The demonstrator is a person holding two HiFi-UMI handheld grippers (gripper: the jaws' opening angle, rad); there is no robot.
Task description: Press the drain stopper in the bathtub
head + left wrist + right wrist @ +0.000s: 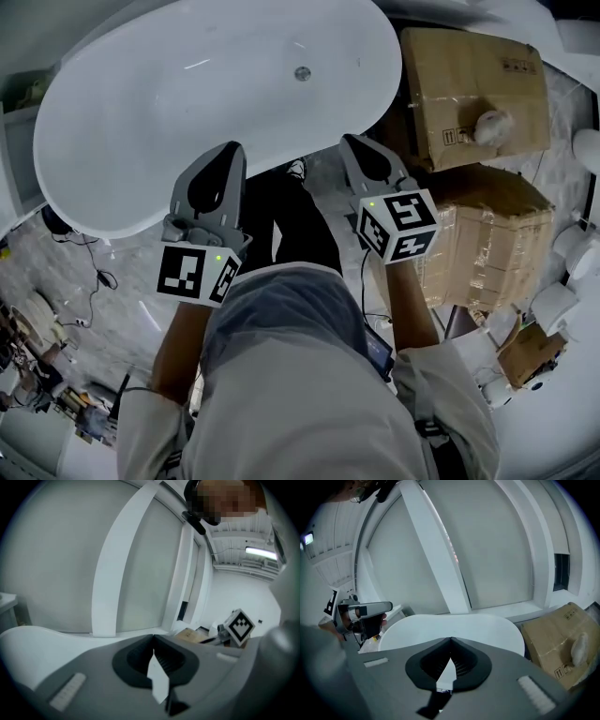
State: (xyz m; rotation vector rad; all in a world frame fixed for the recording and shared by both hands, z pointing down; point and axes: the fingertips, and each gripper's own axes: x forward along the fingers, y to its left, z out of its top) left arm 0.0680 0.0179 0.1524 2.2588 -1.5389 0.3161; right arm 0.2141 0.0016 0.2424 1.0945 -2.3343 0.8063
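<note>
The white oval bathtub (141, 122) fills the upper part of the head view, and the round metal drain stopper (302, 72) sits in its floor near the far right end. My left gripper (228, 152) hangs over the tub's near rim, shut with nothing held. To its right, my right gripper (352, 142) is just outside the near rim, also shut and empty. Both are well short of the stopper. In the right gripper view the jaws (451, 640) meet over the tub's rim (454, 623). The left gripper view shows its closed jaws (153, 637) against wall panels.
Two cardboard boxes (473, 84) (492, 239) stand right of the tub, with white rolls (555, 305) beyond them. Cables (94, 281) lie on the marbled floor at the left. A white shelf (19, 159) flanks the tub's left end. The person's legs stand between the grippers.
</note>
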